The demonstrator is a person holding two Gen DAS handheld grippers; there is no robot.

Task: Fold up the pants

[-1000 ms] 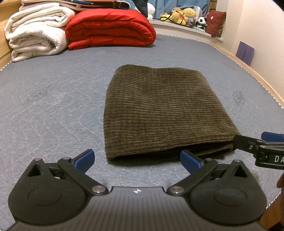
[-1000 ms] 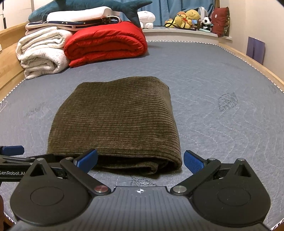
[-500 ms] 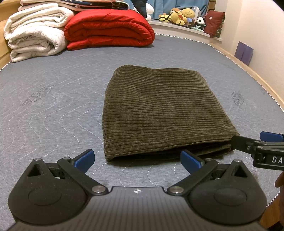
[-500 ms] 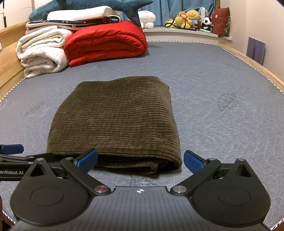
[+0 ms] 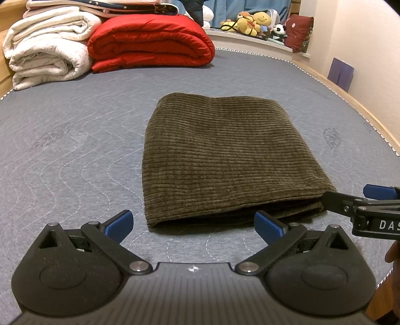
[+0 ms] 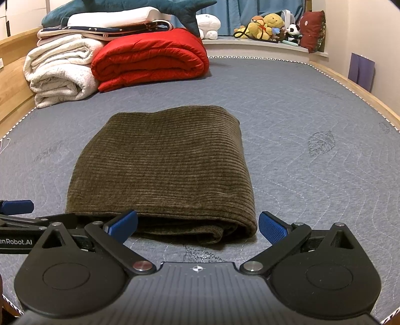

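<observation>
One folded pair of olive corduroy pants (image 6: 162, 170) lies on one bed (image 6: 300, 105), with one red quilt (image 6: 150, 60), one white blanket (image 6: 60, 72) and two hand-held grippers, left (image 5: 193, 223) and right (image 6: 197, 225).

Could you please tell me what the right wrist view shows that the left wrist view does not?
Only the right wrist view shows the whole blue shark toy lying on the stacked bedding, and the left hand-held gripper entering from its left edge. Only the left wrist view shows the right hand-held gripper at its right edge. Both show the folded brown pants on the grey mattress, the red quilt and the white blanket.
</observation>
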